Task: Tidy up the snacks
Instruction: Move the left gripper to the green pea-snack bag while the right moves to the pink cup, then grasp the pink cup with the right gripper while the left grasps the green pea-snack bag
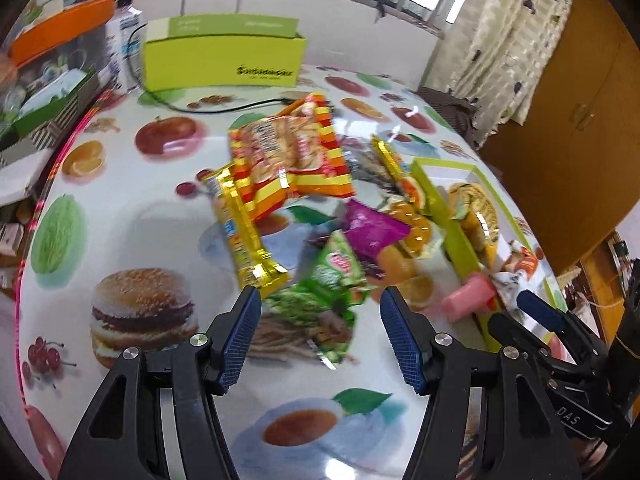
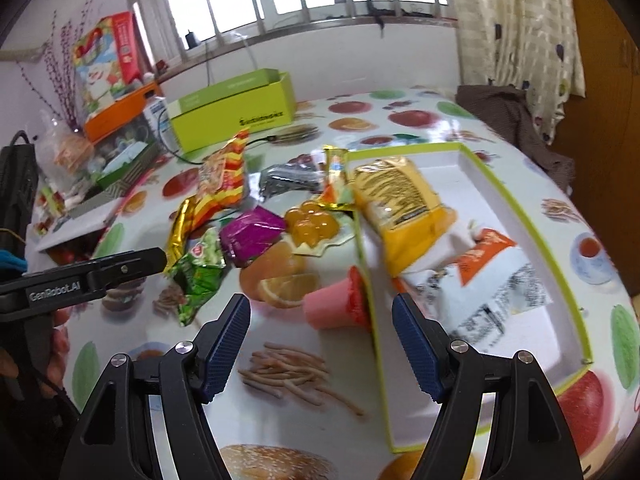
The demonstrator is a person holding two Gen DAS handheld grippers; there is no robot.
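1. Glossy oilcloth printed with apples, burgers and teacups covers the round table (image 1: 132,216), its shiny surface catching window glare, its rim curving down the left of the left wrist view.
2. Snacks lie heaped at the middle of both views: a crinkly orange-and-yellow striped bag (image 1: 292,152), a long gold foil bar (image 1: 244,232) leaning against it, a green foil pouch (image 1: 332,276), a magenta packet (image 1: 372,232) and a clear pack of orange jelly cups (image 2: 312,220).
3. A shallow tray (image 2: 520,216) with a lime-green rim fills the right of the right wrist view; in it lie a flat yellow bag (image 2: 400,204) and a white-and-orange packet (image 2: 496,276).
4. A pink cup with a red lid (image 2: 336,308) lies on its side, its lid touching the tray's outer left wall.
5. The left gripper (image 1: 320,312) hangs above the table with its ribbed blue pads spread wide, nothing between them, the green pouch just beyond the tips.
6. The right gripper (image 2: 320,320) is likewise spread and empty, its tips just short of the pink cup.
7. A lime-green cardboard box (image 1: 224,60), lid up, stands at the far edge, a black cable (image 1: 224,110) curling in front of it.
8. Bare cloth lies open on the near side of the heap; boxes crowd the upper left.
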